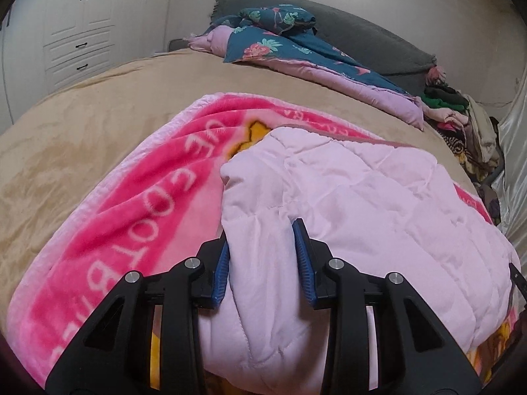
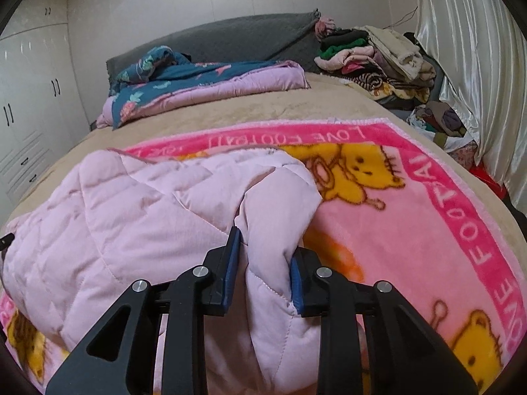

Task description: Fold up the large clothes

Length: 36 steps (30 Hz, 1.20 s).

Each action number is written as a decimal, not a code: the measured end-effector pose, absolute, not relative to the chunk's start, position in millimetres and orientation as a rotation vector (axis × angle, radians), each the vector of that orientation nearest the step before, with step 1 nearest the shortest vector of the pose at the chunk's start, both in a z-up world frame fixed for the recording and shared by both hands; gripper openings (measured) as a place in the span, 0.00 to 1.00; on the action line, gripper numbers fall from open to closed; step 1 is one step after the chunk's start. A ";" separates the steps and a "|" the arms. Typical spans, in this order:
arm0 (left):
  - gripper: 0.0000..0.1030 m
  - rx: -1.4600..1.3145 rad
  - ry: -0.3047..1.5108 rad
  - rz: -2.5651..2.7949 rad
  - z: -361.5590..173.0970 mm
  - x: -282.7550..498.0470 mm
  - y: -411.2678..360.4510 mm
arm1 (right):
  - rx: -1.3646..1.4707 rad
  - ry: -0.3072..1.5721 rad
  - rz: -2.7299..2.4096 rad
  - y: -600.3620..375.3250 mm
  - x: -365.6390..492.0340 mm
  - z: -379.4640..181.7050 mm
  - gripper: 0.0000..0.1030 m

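Note:
A pale pink quilted jacket (image 1: 362, 197) lies on a bright pink fleece blanket (image 1: 158, 197) with yellow bears, spread on a tan bed. My left gripper (image 1: 262, 237) is shut on a thick fold at the jacket's left edge, its blue pads pressing the padding from both sides. In the right wrist view the same jacket (image 2: 131, 214) fills the left and the blanket (image 2: 411, 214) the right. My right gripper (image 2: 266, 250) is shut on a bunched fold at the jacket's right edge.
A folded teal floral quilt with a lilac lining (image 1: 296, 49) lies at the head of the bed against a grey headboard (image 2: 230, 39). A heap of clothes (image 2: 378, 59) sits at the far right by a pale curtain (image 2: 467, 65). White wardrobes (image 1: 75, 33) stand on the left.

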<state>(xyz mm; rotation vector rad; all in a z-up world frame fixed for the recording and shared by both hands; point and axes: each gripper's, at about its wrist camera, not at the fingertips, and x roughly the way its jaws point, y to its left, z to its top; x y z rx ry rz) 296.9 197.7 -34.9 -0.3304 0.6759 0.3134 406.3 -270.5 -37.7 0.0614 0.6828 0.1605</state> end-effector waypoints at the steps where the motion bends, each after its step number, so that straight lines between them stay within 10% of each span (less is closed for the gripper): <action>1: 0.27 -0.332 0.677 0.313 -35.9 296.8 197.5 | 0.058 0.695 0.160 -269.3 409.6 -41.8 0.25; 19: 0.31 -0.311 0.707 0.302 -46.5 301.6 200.8 | 0.093 0.760 0.138 -269.9 420.3 -67.6 0.32; 27: 0.33 -0.303 0.701 0.314 -42.0 295.1 198.1 | 0.111 0.779 0.128 -278.4 410.2 -60.9 0.53; 29: 0.37 -0.310 0.697 0.308 -39.3 292.0 198.7 | 0.152 0.765 0.131 -285.1 400.9 -53.2 0.78; 36: 0.75 -0.347 0.637 0.268 -17.6 270.0 195.1 | 0.243 0.678 0.177 -298.7 361.3 -27.7 0.93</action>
